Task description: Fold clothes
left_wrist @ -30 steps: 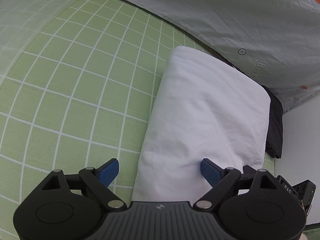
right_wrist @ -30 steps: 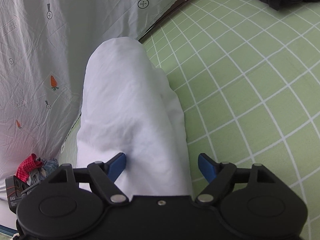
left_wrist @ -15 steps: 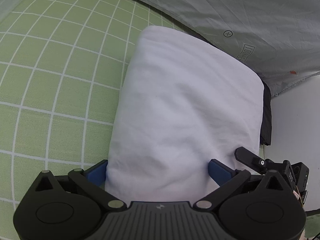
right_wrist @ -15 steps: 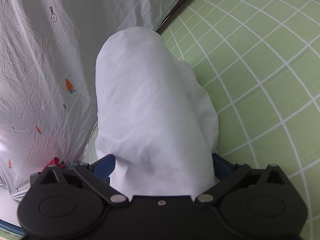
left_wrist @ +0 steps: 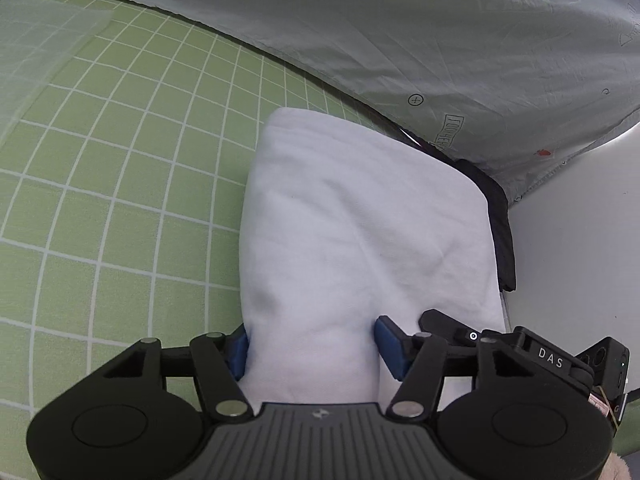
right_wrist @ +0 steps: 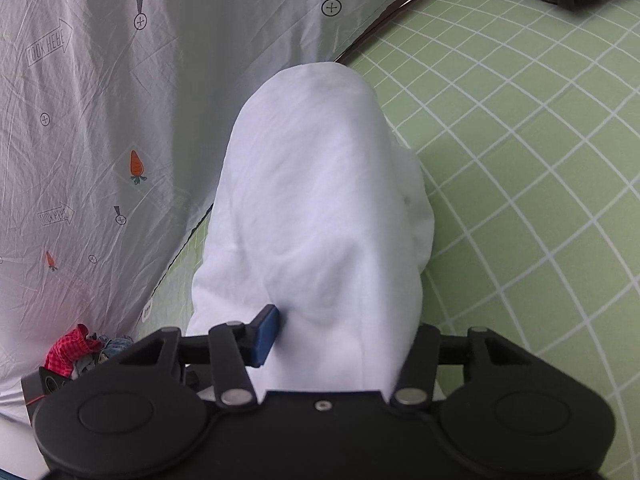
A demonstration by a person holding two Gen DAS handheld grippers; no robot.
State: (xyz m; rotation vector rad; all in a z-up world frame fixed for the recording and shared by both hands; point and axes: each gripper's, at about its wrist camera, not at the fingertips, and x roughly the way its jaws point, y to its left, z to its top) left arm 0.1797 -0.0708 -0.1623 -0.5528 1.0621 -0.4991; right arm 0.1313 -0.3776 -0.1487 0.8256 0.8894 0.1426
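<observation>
- Left tongs: just been closing, blue pads now pinching near edge of folded white cloth.
- Right tongs: likewise closing, clamped on same cloth; right pad hidden under fabric.
- Cloth lying on green checked sheet, beside dark garment and carrot-print sheet.
</observation>
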